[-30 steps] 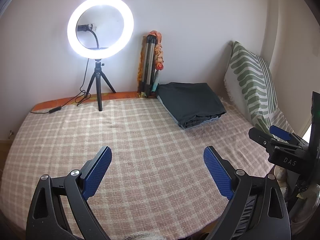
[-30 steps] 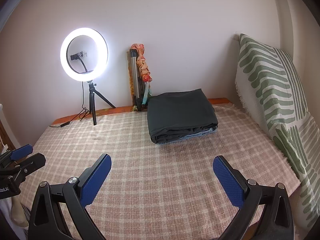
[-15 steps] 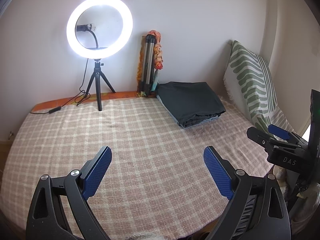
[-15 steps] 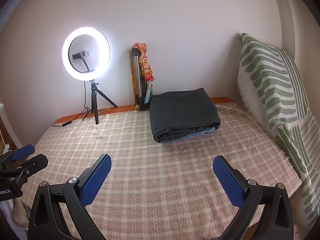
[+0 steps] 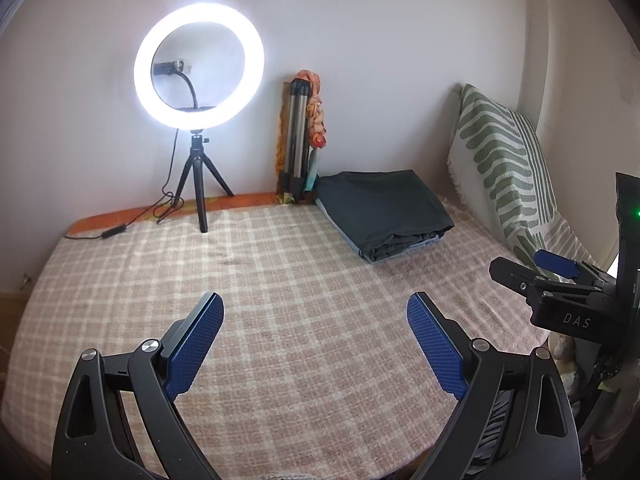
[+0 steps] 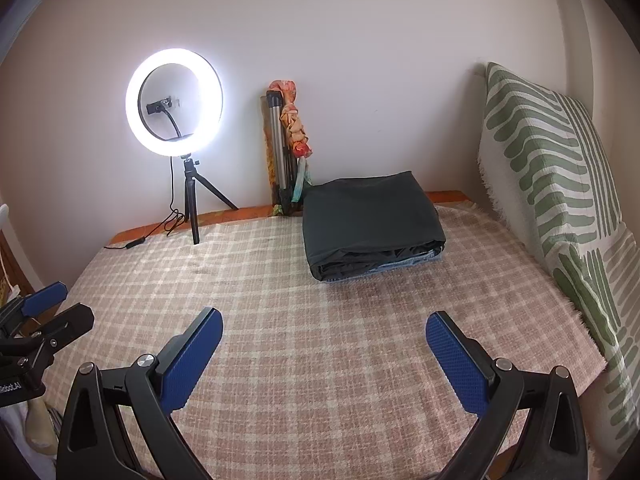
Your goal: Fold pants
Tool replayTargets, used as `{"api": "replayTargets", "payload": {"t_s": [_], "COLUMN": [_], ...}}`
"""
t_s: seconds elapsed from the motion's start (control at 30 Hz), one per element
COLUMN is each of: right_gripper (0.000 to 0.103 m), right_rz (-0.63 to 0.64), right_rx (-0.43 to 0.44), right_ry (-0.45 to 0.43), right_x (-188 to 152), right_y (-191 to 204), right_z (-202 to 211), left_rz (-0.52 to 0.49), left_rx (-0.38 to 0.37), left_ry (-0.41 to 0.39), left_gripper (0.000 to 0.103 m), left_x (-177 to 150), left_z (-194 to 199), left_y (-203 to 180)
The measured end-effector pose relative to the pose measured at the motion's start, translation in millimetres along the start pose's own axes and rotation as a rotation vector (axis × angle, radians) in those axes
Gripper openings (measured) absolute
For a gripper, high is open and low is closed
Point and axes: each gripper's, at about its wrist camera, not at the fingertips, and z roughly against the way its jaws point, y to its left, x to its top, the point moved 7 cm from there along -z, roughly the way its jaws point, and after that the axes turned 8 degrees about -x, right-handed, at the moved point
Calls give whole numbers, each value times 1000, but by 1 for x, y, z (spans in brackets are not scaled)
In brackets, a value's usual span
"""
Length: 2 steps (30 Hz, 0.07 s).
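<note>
Both hand-held tools hover over a checked bedspread [image 6: 320, 360]: the left gripper [image 5: 316, 344] and the right gripper [image 6: 324, 350] each have their blue pads spread wide and carry nothing. Farther back, at about one o'clock from the right gripper, the dark pants [image 6: 370, 220] lie folded in a squat stack against the wall, a sliver of pale blue fabric showing beneath. The cloth looks soft, light and limp, likely to sag and slide open if lifted, so a pinch through the layered near edge seems the surest hold.
</note>
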Motion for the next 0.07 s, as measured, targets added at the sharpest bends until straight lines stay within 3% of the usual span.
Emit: {"api": "replayTargets", "payload": {"t_s": [0.07], "right_gripper": [103], "right_rz": [0], "right_rx": [1], "right_ry": [1], "right_x": [0], "right_y": [0], "right_z": [-1], "left_rz": [6], "left_rx": [-1], "left_ry": [6], "left_gripper": [93], "left_x": [0], "left_z": [-1], "left_y": [2]}}
